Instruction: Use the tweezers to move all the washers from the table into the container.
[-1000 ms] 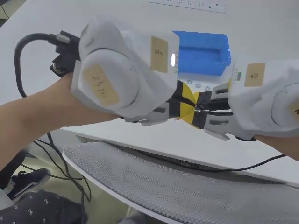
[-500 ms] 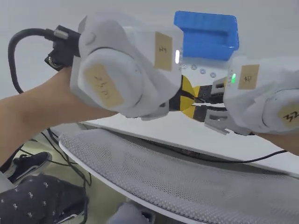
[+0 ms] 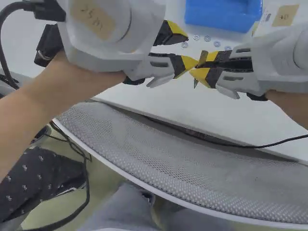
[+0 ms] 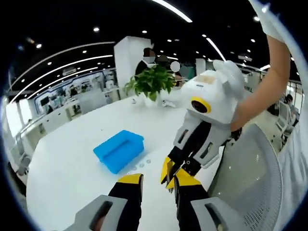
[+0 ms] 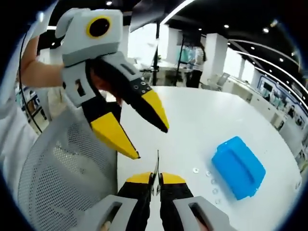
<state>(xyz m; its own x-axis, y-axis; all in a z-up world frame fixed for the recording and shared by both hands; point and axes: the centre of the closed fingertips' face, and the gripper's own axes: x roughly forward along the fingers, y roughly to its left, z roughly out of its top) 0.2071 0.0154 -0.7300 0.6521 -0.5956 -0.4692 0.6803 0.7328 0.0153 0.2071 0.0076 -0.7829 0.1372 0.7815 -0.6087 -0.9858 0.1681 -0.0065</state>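
Right claw [image 5: 155, 179]: closed almost fully on the slim silver metal tweezers [image 5: 157, 166], whose points jut past its yellow tips. The low grip probably lets the jaw squeeze work the points.
Left claw [image 5: 151, 143]: jaws spread wide and holding nothing, tips just beside the tweezers' points. It looks placed to steady or reseat the tool.
Task's things: small flat metal washers [image 3: 196, 37] lie in a loose row on the white table [image 3: 192, 106], just beside the blue plastic container [image 3: 224, 14] and well apart from the tweezers.
Container's inside: too small to tell.
Around: a grey mesh chair back [image 3: 192, 163] sits below both claws at the table's near edge, and a black cable [image 3: 274, 143] trails along it.
In the way: bare table leads to the washers. Left claw, so near the points, would likely need to draw aside first.
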